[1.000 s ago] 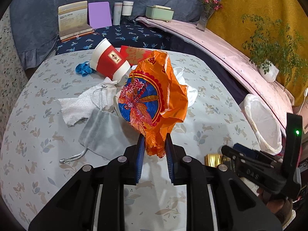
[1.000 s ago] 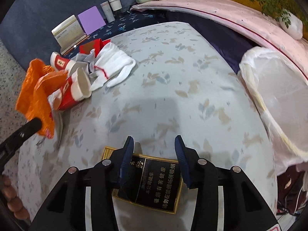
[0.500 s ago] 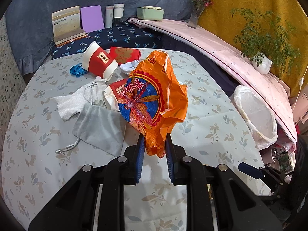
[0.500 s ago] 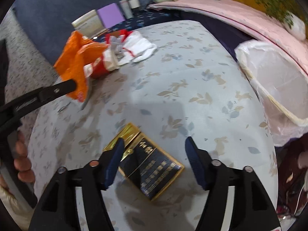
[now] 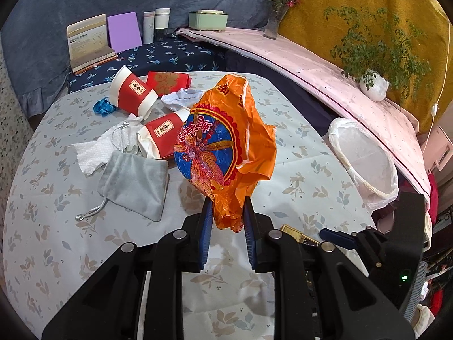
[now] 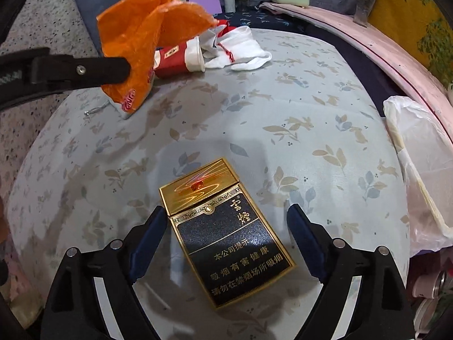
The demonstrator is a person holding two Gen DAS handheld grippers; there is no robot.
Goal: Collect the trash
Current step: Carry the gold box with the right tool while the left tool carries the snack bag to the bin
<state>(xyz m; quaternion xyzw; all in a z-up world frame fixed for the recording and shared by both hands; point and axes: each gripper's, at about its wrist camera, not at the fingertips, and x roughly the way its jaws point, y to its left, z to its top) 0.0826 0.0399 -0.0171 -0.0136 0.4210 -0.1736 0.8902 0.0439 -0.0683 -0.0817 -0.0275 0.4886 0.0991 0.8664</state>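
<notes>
Left claw (image 5: 226,221) clamps orange bag (image 5: 235,141); right claw (image 6: 226,232) opening, straddling cigarette pack (image 6: 226,232)

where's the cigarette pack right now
In the right wrist view, the black-and-gold cigarette pack lies flat on the floral tablecloth, between the right gripper's opening jaws, untouched.

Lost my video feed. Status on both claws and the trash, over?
Left claw shut on orange plastic bag. Right claw opening astride cigarette pack, pads clear. Lined bin unobstructed.
</notes>
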